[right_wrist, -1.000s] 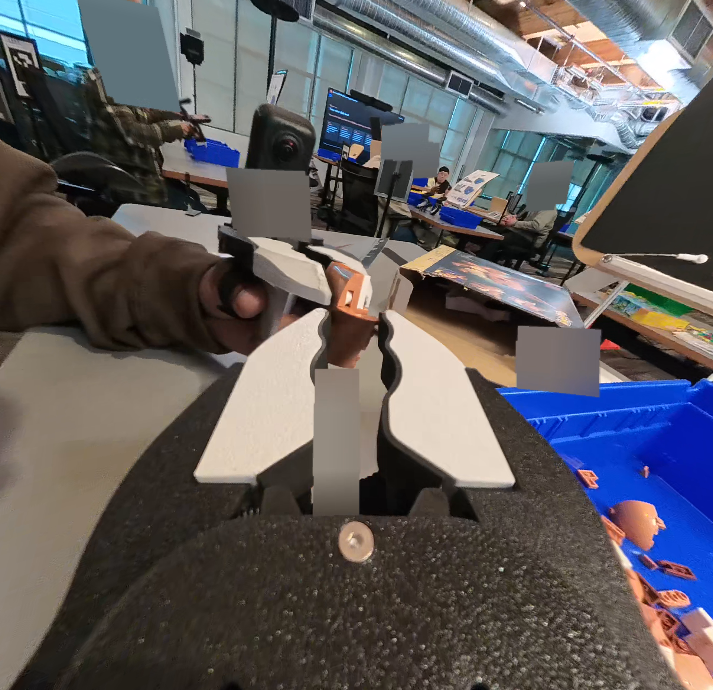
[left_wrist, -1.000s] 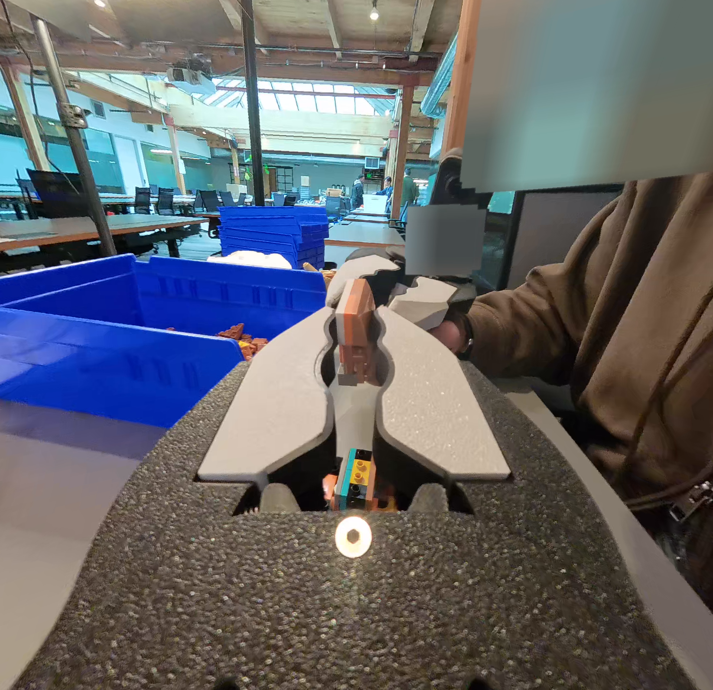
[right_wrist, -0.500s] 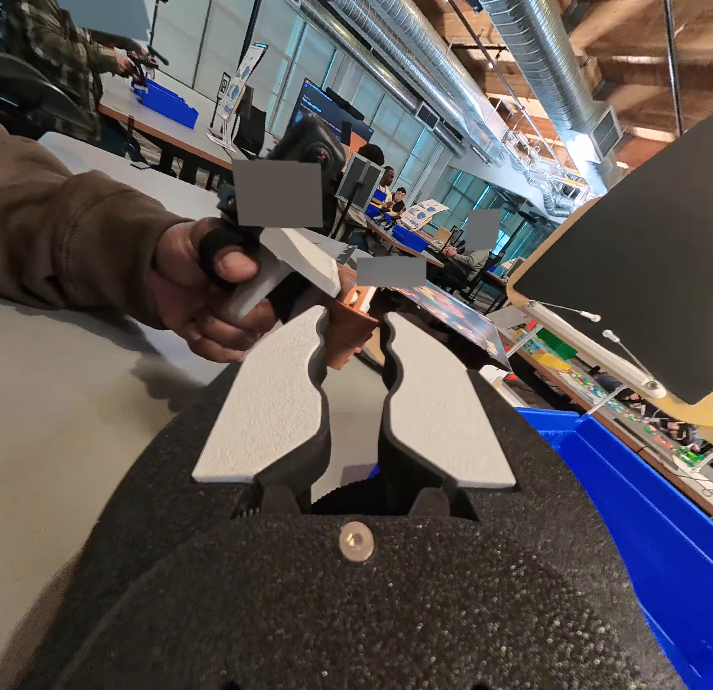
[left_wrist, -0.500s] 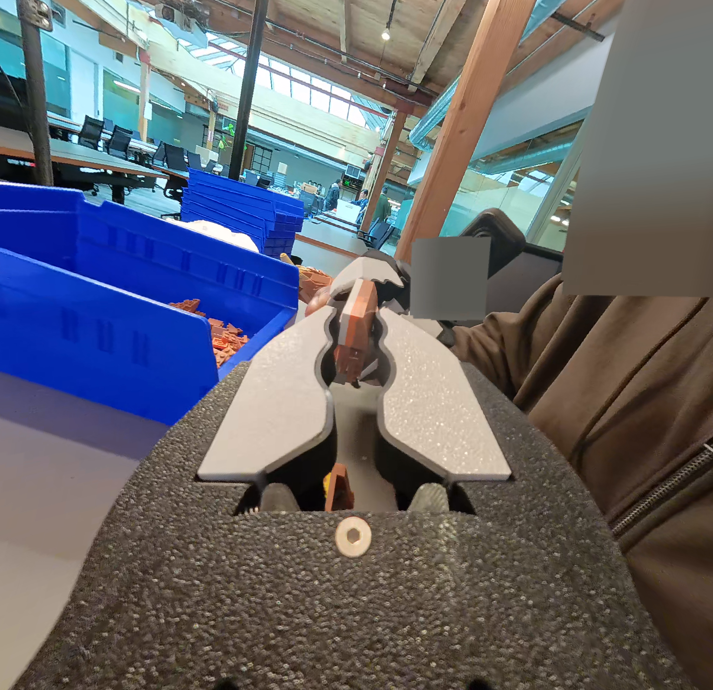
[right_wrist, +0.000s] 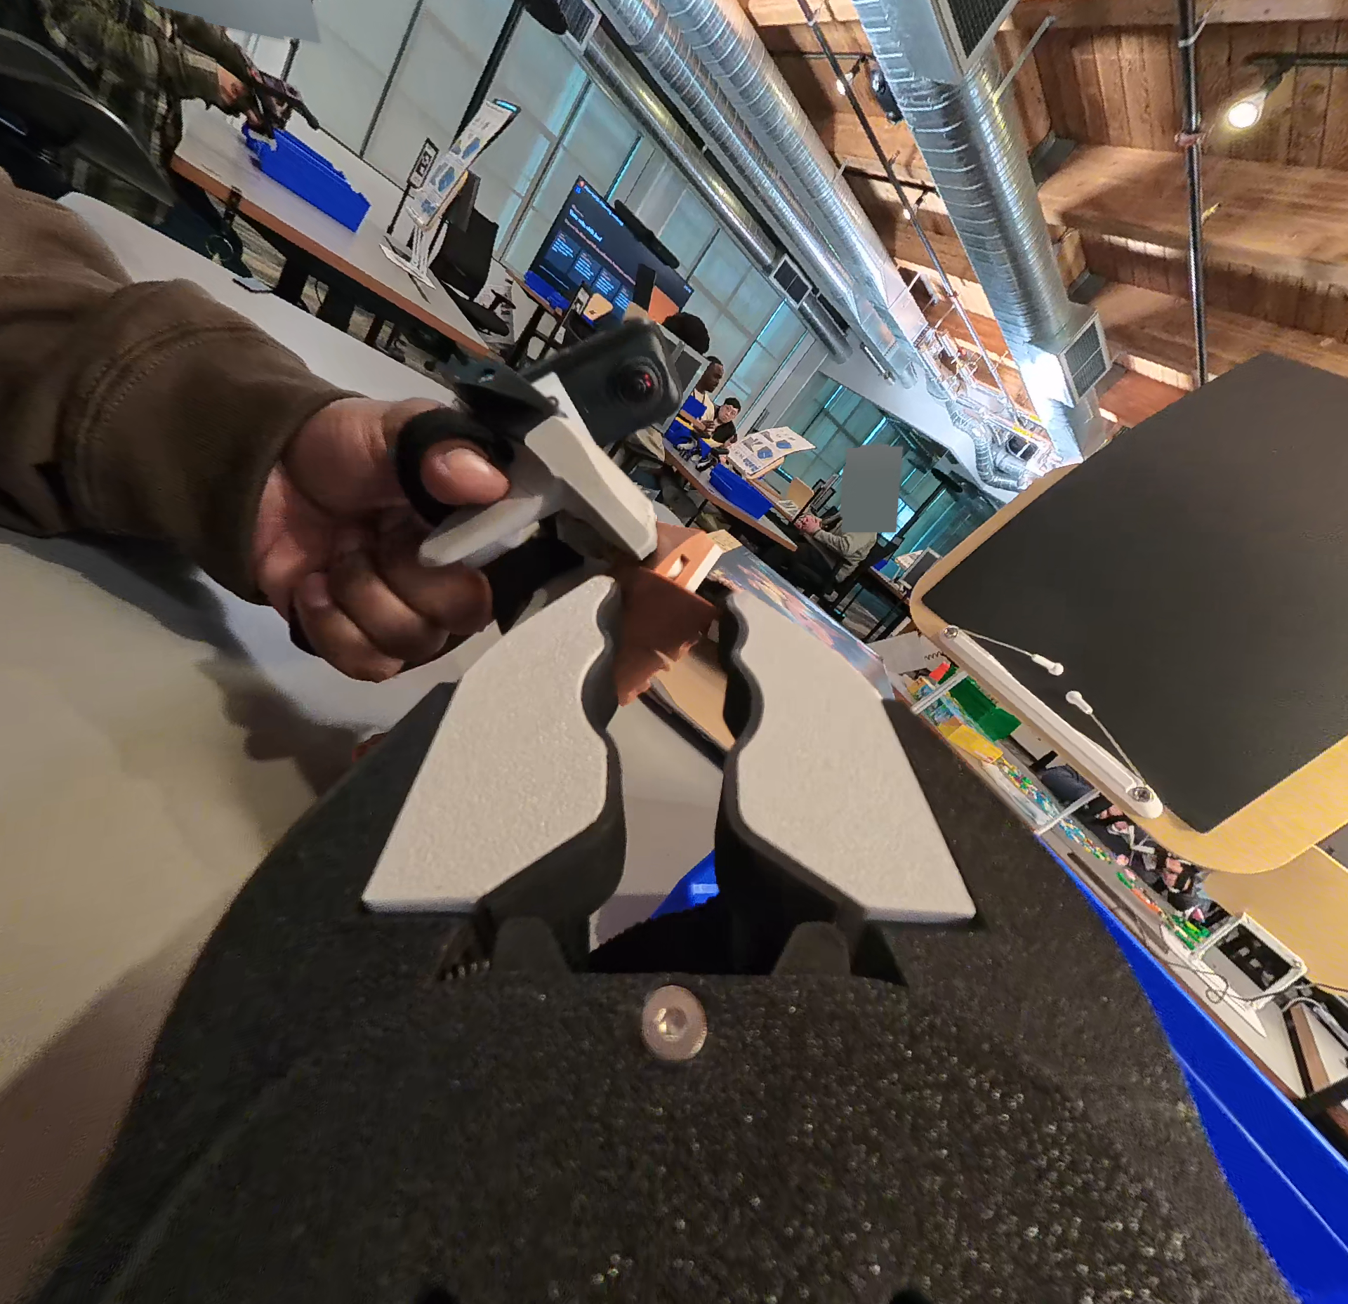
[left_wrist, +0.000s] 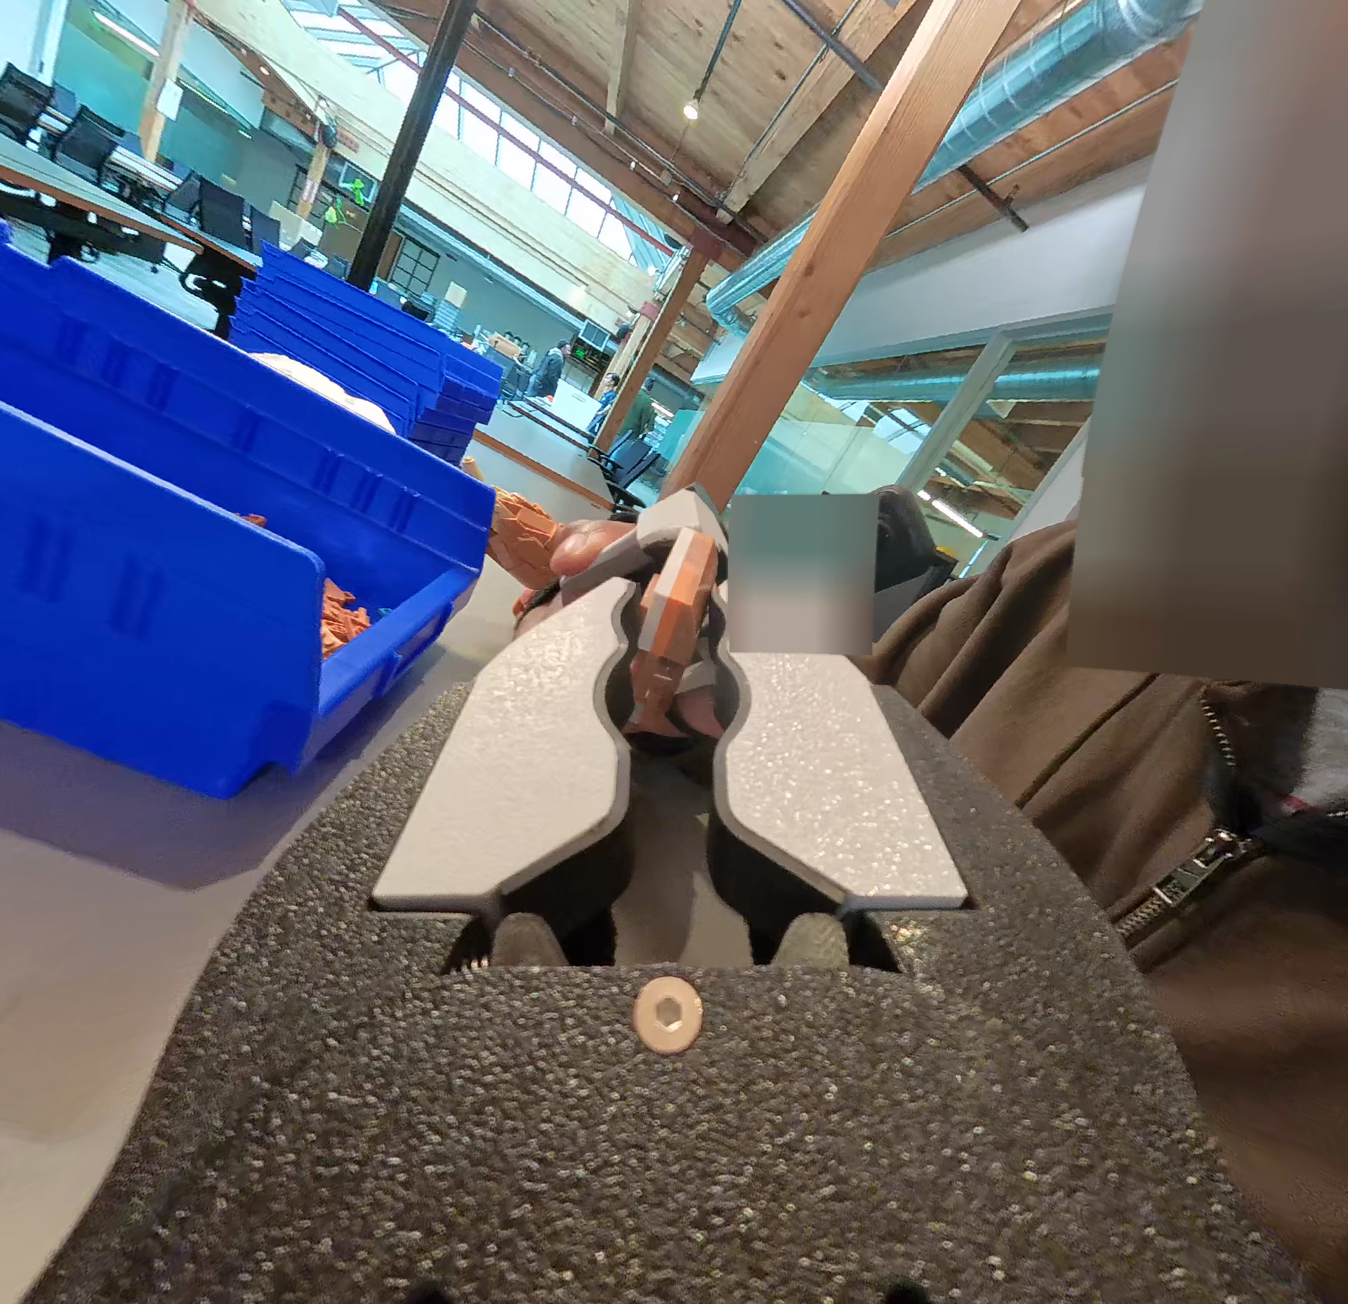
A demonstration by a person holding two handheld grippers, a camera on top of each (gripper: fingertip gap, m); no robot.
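A reddish-brown brick piece (left_wrist: 678,605) stands tilted between the tips of my left gripper (left_wrist: 675,612), which is shut on its lower end. My right gripper (left_wrist: 653,539) comes in from the far side and closes on the piece's upper end. In the right wrist view the same piece (right_wrist: 660,634) sits between the tips of my right gripper (right_wrist: 667,612). My left gripper (right_wrist: 620,517), held in a hand (right_wrist: 350,539), pinches the piece's lighter orange end (right_wrist: 689,550). Both grippers hold the piece above the grey table (left_wrist: 109,941).
Two blue bins (left_wrist: 182,612) stand at the left, the near one holding loose brown pieces (left_wrist: 343,612). A stack of blue bins (left_wrist: 379,350) stands behind them. A brown brick model (left_wrist: 521,539) lies past the bins. Another blue bin (right_wrist: 1254,1123) is at the right. A brown jacket (left_wrist: 1094,758) is close on the right. Only a small space, under 4 cm, lies between the two pairs of fingers.
Both grippers have tipped upward with the brown piece still between them, so more ceiling shows. The bins have slid left and down in the left wrist view.
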